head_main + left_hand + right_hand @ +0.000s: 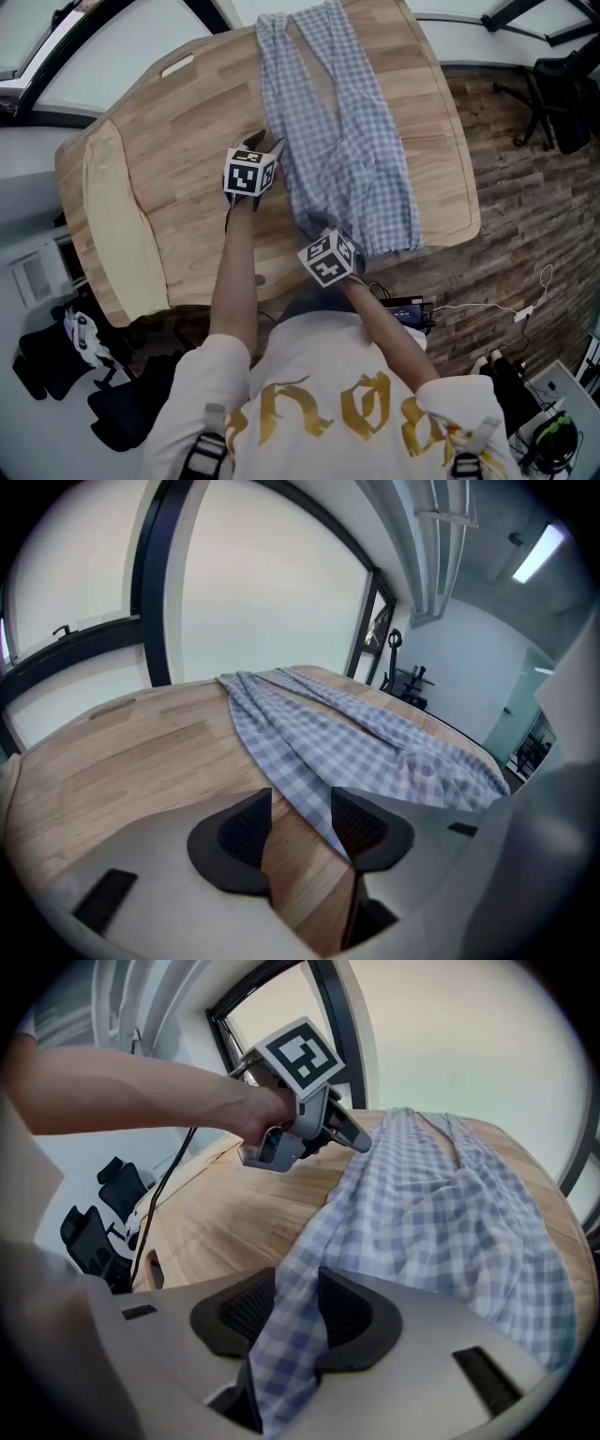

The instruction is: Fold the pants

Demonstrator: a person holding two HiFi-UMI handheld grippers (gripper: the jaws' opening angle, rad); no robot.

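Shirt (328, 403) fills the head view's bottom edge. Right gripper (298, 1309) jaws narrow, pinching a fold of pants (441, 1213). Left gripper (300, 829) jaws wide, only table (141, 761) between, pants edge just beside. Pants lie along table, legs pointing away

The table (178, 141) is viewed from overhead, steeply downward, most of its top framed. The left gripper view is taken low and close over the table, along the jaws, across the pants (375, 747). The right gripper view is likewise low; the left gripper (354, 1135) is caught there and overhead.
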